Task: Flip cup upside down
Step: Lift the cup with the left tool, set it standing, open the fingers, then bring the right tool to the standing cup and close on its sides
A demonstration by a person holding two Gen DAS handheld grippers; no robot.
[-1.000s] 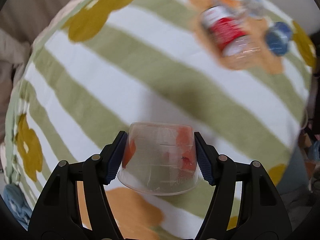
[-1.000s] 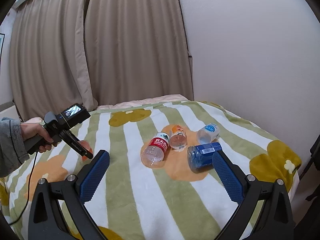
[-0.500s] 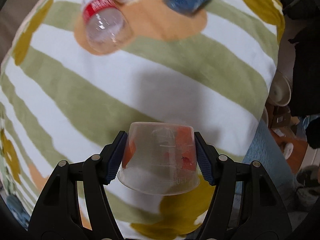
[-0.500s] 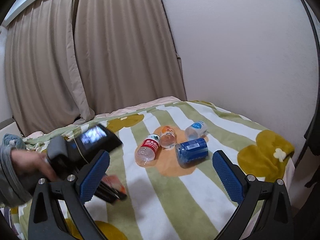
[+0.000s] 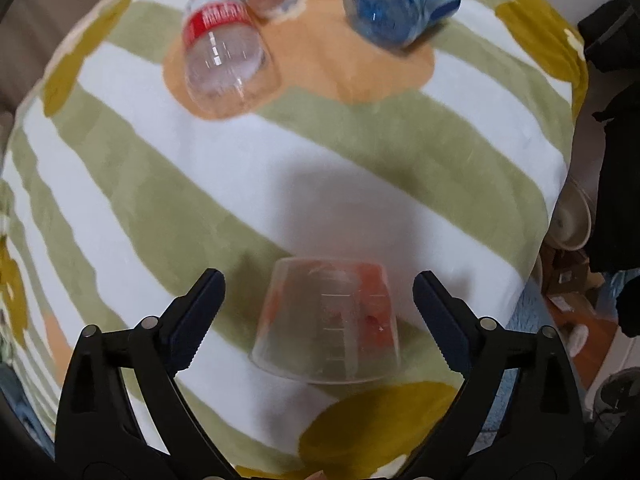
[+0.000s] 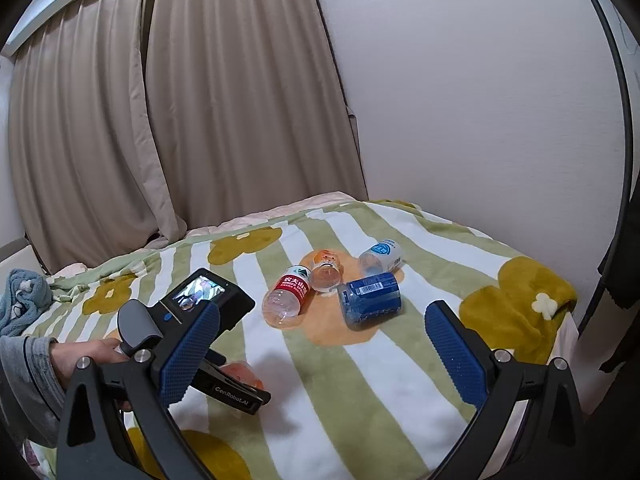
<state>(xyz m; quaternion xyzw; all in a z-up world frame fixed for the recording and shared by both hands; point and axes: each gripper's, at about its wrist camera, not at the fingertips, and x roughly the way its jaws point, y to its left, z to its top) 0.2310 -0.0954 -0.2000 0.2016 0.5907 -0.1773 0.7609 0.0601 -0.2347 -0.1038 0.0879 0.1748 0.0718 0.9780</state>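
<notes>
Half a second ago the left gripper [image 5: 318, 316] clamped the measuring cup [image 5: 328, 326]; its fingers [image 5: 196, 320] now stand wide apart, clear of the cup on both sides. The cup is a clear plastic vessel with graduation lines and an orange-red patch on its wall. It rests on the striped blanket [image 5: 240, 184] near the bed's front edge, mouth down and base up, long axis vertical, wide rim on the fabric beside a mustard flower print. From the right wrist view only an orange part of the cup [image 6: 240, 372] shows, just behind the left gripper's black body [image 6: 224, 384], which the person's left hand [image 6: 86, 360] holds.

The right gripper [image 6: 322, 356] hangs above the bed with its blue-padded fingers [image 6: 454, 354] spread wide, holding nothing.

Well apart from the cup, toward the wall, four containers lie on their sides on an orange flower print: a red-labelled clear bottle [image 5: 218, 46], a small orange-topped bottle [image 6: 326, 272], a blue bottle [image 5: 400, 2], and a white-and-blue-labelled bottle [image 6: 380, 258].
</notes>
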